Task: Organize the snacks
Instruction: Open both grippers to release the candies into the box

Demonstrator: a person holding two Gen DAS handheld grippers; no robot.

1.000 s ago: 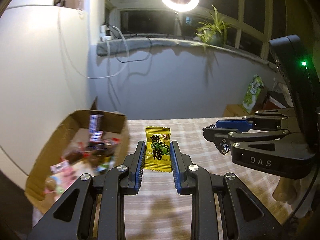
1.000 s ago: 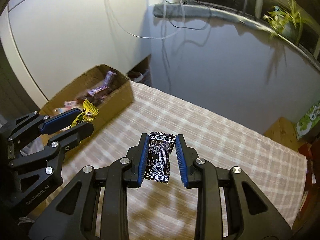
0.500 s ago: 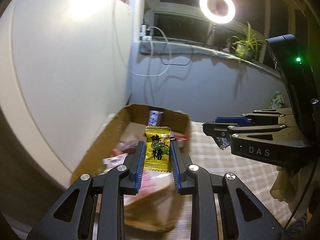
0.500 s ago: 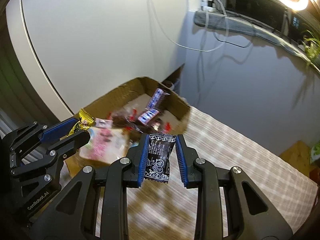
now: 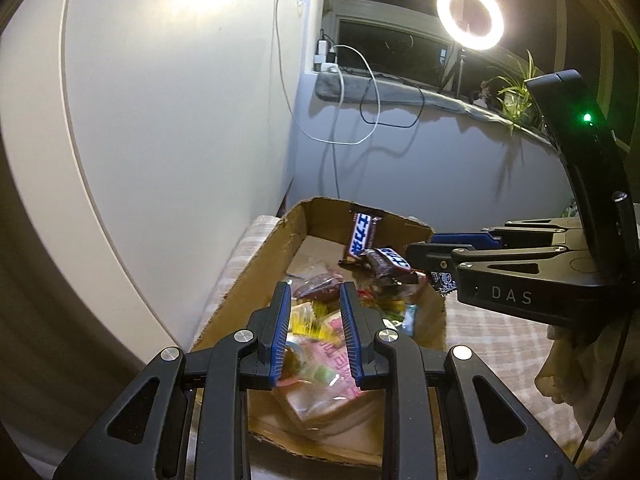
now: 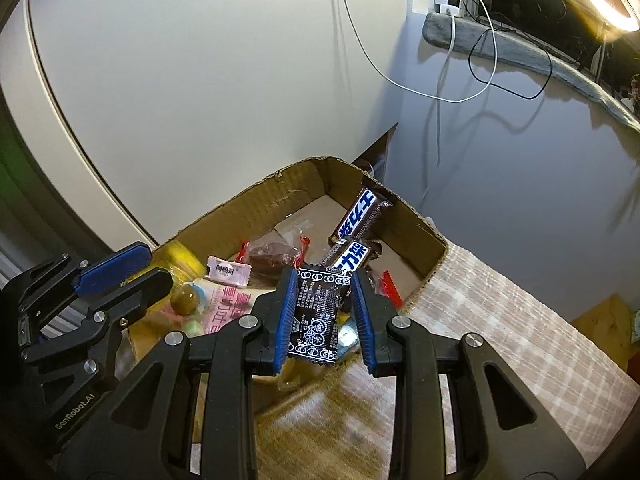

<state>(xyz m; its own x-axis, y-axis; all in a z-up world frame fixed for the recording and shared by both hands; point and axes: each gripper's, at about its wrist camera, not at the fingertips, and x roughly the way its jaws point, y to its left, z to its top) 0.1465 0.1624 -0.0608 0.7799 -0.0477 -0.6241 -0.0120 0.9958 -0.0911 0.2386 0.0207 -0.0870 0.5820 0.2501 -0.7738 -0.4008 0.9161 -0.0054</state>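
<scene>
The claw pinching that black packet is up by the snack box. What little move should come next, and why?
Probably open the right claw and let the black packet drop: it hangs pinched between the blue pads, seemingly just above the cardboard box, where other snacks already lie.

A home room: windowsill plant (image 5: 516, 96), ring light (image 5: 470, 16), checked tablecloth (image 6: 500, 320).

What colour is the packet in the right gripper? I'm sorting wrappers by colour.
Black with white print; the packet shows best in the right wrist view, pinched in the right gripper.
</scene>
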